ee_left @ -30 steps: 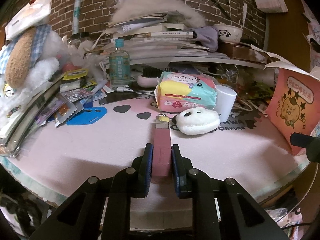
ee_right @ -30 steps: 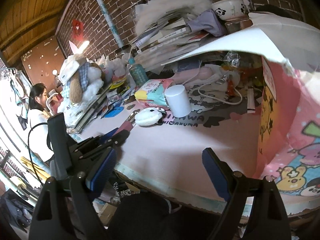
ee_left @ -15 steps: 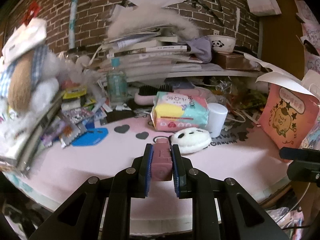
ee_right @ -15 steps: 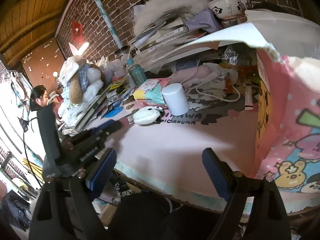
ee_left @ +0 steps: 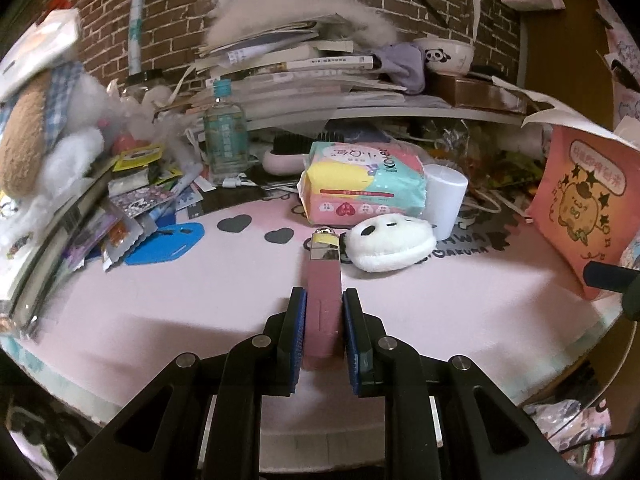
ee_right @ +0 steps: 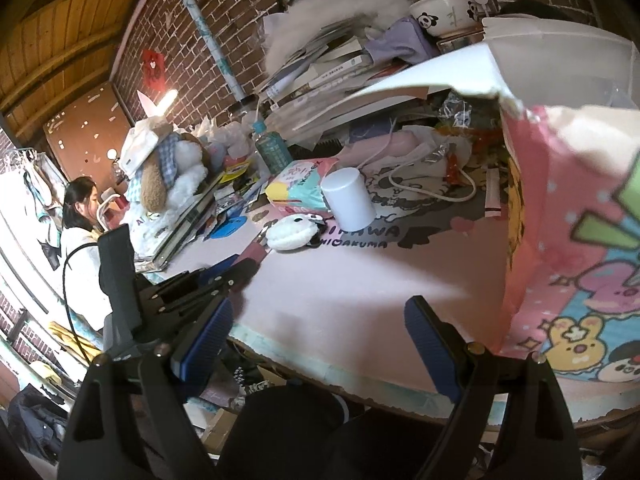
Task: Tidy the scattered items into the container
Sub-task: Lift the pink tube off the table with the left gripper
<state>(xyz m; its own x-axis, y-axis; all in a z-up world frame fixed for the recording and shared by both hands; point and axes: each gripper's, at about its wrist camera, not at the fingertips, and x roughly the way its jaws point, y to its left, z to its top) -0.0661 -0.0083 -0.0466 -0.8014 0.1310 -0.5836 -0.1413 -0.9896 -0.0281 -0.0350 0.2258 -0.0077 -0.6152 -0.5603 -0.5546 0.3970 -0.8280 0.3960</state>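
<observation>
Two grippers level, left gripper [ee_left: 323,322] clamping mauve tube [ee_left: 324,300], right gripper [ee_right: 316,334] spread

Panda plush [ee_left: 390,243] on counter [ee_left: 200,292]; tissue pack [ee_left: 362,184] behind it; cup [ee_left: 446,200] right of pack; bottle [ee_left: 224,140] far left.

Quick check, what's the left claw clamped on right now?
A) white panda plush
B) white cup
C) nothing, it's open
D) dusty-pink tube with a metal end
D: in the left wrist view the left claw is shut on the dusty-pink tube; the panda plush and white cup sit on the mat beyond.
</observation>
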